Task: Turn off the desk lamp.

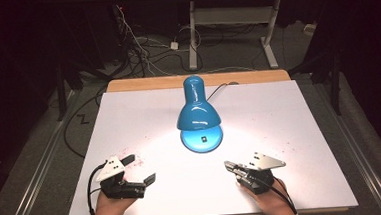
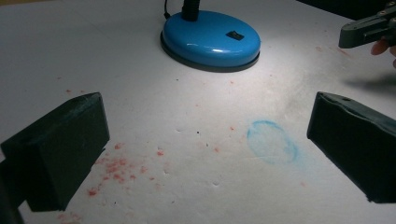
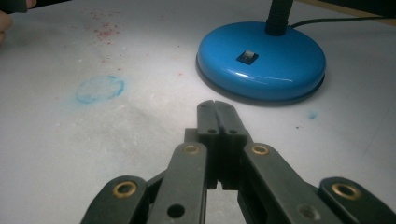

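Blue desk lamp (image 1: 198, 113) stood lit on the white table (image 1: 289, 116). My left gripper (image 1: 140, 169) was spread wide, empty. My right gripper (image 1: 229, 165) was closed on nothing.

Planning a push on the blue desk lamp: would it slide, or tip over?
The lamp would probably slide: its round base is broad, low and flat on the white sheet. The glossy shell looks slippery for a claw. Pushed high at the shade, it may tip.

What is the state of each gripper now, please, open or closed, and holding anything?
Left gripper: open, jaws wide apart, holding nothing.
Right gripper: closed, jaws pressed together, holding nothing.
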